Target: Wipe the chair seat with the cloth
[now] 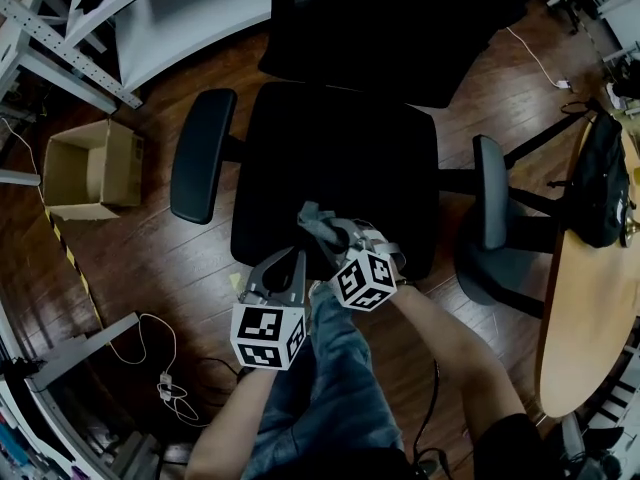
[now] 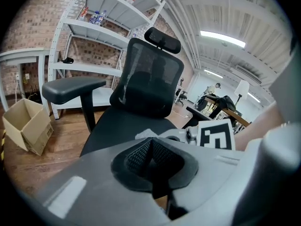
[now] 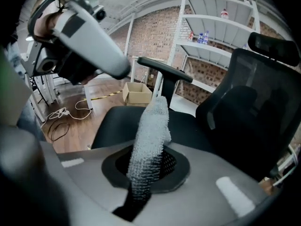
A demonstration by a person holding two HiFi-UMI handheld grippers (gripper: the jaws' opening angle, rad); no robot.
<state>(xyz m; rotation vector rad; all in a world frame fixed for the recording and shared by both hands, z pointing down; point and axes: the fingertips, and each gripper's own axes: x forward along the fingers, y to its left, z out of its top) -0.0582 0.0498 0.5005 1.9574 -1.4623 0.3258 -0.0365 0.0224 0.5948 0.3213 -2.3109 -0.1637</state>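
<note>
Two grippers at the near edge of the chair seat (image 1: 330,148) in the head view. The right gripper (image 1: 326,236) leads, with the cloth (image 1: 315,218) bunched at its tip over the seat's front part. The left gripper (image 1: 290,263) sits just beside it, at that front edge. The seat runs away from both toward the backrest (image 1: 400,28), and the right one is nearer the work.

Left gripper view: jaws together on nothing, seat ahead and below.

Right gripper view: jaws clamped on the cloth, a long roll standing up along them, seat just beyond. Contact with the seat I can't tell; my guess is the tip must drop onto it.
</note>
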